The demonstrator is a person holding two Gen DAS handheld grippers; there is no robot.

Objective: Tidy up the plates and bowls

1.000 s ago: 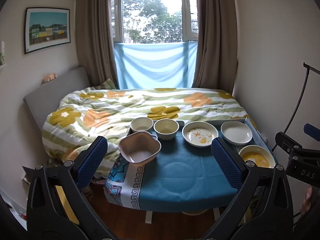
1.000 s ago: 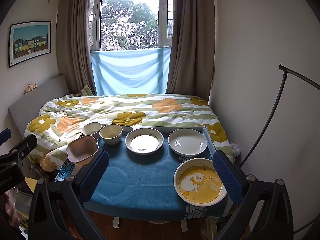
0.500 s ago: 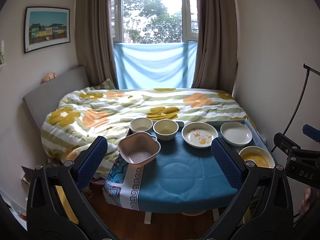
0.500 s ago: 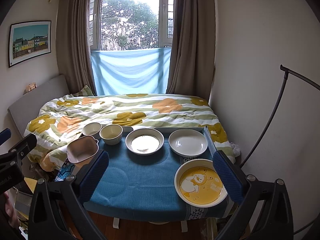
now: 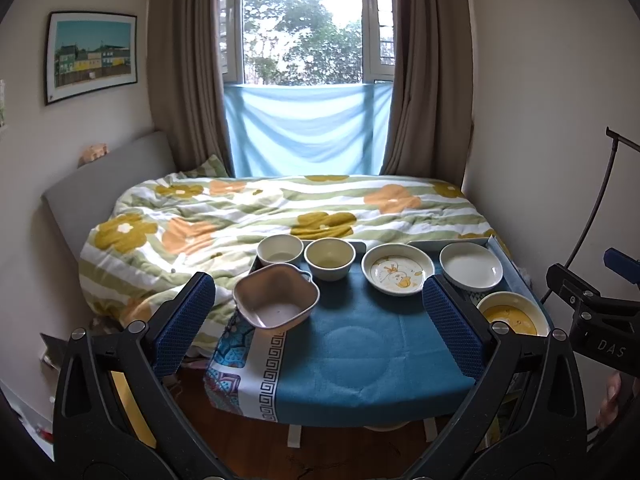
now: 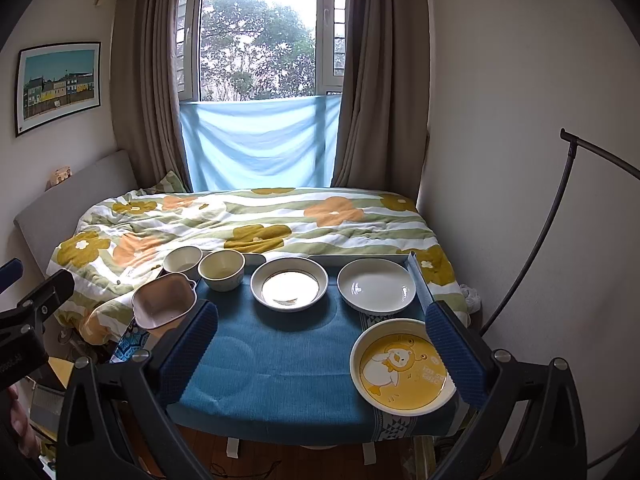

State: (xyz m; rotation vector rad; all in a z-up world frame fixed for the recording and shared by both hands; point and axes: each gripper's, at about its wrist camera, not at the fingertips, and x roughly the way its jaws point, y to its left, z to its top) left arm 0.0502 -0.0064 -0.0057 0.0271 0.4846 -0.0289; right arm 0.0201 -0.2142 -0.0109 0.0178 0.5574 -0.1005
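On a small table with a blue cloth [image 5: 352,344] stand a pink square bowl [image 5: 275,295] at the left edge, two small round bowls [image 5: 280,249] [image 5: 329,258] at the back, a deep plate with a duck print [image 5: 397,269], a white plate [image 5: 471,266] and a yellow plate [image 6: 402,366] at the front right. My left gripper [image 5: 320,324] is open and empty, held back from the table. My right gripper [image 6: 320,344] is open and empty, its right finger beside the yellow plate.
A bed with a flowered quilt [image 5: 280,208] lies right behind the table. A wall and a black lamp stand [image 6: 560,240] are at the right. The other gripper's body [image 5: 592,320] shows at the right edge of the left wrist view. Wooden floor lies under the table.
Both views have drifted only slightly; the table sits a touch higher in the left wrist view. Nothing on the table has moved and both grippers stay open.
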